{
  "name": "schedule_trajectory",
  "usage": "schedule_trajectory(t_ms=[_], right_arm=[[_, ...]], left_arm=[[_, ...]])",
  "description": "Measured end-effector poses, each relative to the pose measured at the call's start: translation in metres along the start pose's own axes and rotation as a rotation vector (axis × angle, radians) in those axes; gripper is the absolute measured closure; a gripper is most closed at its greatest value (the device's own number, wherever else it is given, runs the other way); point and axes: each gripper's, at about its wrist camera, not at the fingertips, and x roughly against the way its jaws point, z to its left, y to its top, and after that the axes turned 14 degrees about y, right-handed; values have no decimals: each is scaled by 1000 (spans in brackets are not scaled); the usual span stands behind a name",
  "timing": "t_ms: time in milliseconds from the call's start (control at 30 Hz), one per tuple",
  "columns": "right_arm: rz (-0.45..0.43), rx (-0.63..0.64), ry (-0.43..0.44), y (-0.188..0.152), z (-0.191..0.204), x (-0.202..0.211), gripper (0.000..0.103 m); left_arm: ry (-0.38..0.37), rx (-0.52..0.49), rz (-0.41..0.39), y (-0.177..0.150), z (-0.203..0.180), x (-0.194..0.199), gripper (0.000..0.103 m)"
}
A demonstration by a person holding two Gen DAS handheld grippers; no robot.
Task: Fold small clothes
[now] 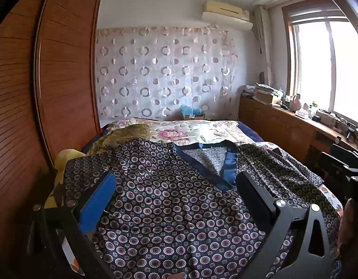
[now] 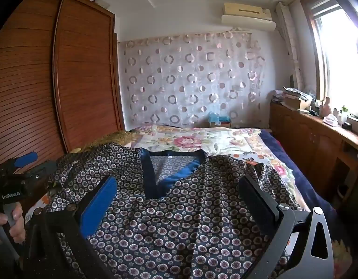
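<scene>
The patterned V-neck top (image 1: 179,197) lies spread on the bed (image 1: 202,131), just below both your hand-held grippers: left (image 1: 176,181) and right (image 2: 179,186) gape wide, holding nothing.

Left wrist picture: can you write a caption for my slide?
Open left gripper hovers over a patterned shirt spread on the flowery bed, ready for folding.

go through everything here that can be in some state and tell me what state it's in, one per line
patterned top: spread flat on the bed, unfolded, V-neck away from the grippers
left gripper: open, holding nothing
right gripper: open, holding nothing
wardrobe doors: closed
circle-print curtain: drawn across the wall
floral bedspread: laid over the bed
</scene>
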Motion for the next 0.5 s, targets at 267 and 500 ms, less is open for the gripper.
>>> schedule_trajectory(t_ms=[267, 500], right_arm=[[-1, 6, -3, 1, 1, -1, 0], [-3, 6, -5, 5, 3, 1, 0]], left_arm=[[-1, -3, 0, 0, 0, 0, 0], [0, -6, -1, 0, 0, 0, 0]])
